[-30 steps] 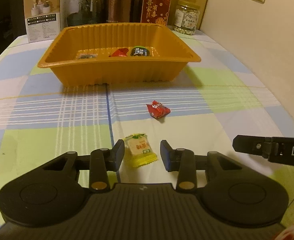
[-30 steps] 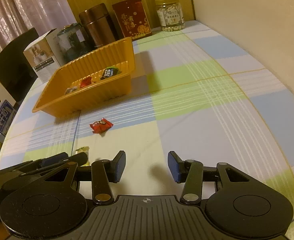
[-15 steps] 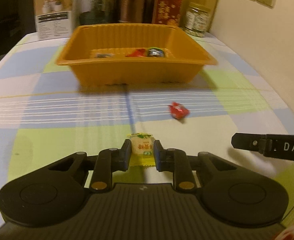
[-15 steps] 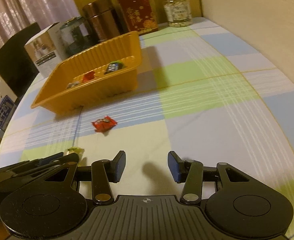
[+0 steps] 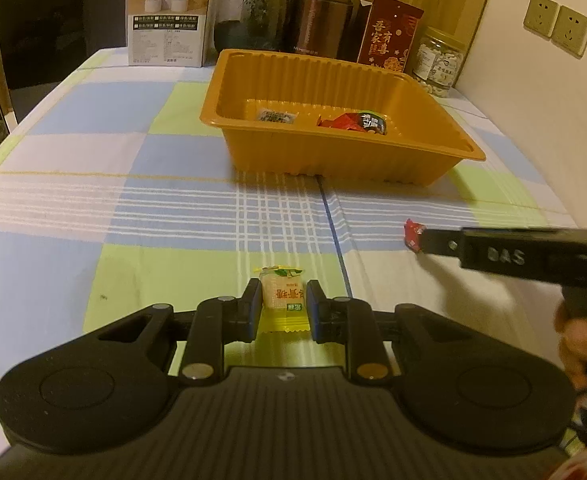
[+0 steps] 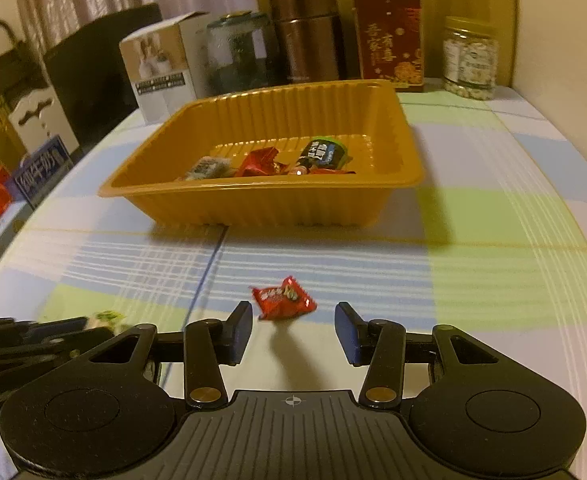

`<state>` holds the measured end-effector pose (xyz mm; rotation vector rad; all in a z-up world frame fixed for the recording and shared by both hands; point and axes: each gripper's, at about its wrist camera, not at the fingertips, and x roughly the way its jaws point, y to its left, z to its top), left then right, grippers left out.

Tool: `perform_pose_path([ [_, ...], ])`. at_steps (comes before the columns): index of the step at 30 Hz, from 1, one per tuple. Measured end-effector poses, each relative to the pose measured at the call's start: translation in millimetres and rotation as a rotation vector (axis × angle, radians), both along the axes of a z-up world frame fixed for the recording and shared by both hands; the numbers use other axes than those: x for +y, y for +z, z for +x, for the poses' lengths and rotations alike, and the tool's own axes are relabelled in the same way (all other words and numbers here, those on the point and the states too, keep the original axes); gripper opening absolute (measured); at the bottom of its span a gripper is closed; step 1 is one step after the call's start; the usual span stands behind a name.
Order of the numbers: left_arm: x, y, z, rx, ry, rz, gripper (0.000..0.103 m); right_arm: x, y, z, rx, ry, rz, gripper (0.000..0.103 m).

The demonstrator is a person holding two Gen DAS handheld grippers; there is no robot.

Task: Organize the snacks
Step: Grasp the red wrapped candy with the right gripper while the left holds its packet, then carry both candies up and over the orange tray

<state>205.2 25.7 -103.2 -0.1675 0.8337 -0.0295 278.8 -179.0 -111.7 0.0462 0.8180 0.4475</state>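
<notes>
Snacks are being gathered into the orange tray (image 5: 333, 168), which sits toward the back of the checked tabletop (image 5: 93, 208) and already holds a few wrapped pieces, so the loose ones in front of it are what remain. Closed tight, the left gripper (image 5: 283, 310) has its fingers (image 5: 253, 312) pressed on either side of a yellow cracker packet (image 5: 282, 300), gripping it across its narrow width with the printed face up; whether the packet has left the cloth cannot be told. Angled down at the tabletop, the right gripper (image 6: 292, 332) has its fingers partly spread and holds nothing, with the red candy (image 6: 283, 299) lying just ahead of the gap and a little toward the left finger, a likely line-up for closing on it. Each hand thus seems to take the piece nearest it. Boxes, jars and a brown canister (image 5: 319, 20) stand behind the tray, out of the way. Carrying the packet over the tray's near wall looks like the next need
</notes>
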Motion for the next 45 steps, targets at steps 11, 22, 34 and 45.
perform_pose_path([
  [11,2.5,-5.3,-0.7,0.013,0.001,-0.022,0.021,14.8,-11.4,16.8,-0.013,0.083,-0.041,0.036],
  [22,1.6,5.5,-7.6,-0.001,-0.011,-0.021,0.021,17.1,1.7,-4.0,-0.021,0.07,-0.042,0.024],
  [34,-3.1,28.4,-33.2,0.001,-0.026,-0.003,0.021,6.4,32.5,-58.5,0.001,-0.01,-0.007,0.024],
  [45,-6.8,51.1,-58.6,-0.008,-0.044,0.013,0.021,-1.2,56.8,-104.8,0.001,-0.046,-0.001,0.024],
])
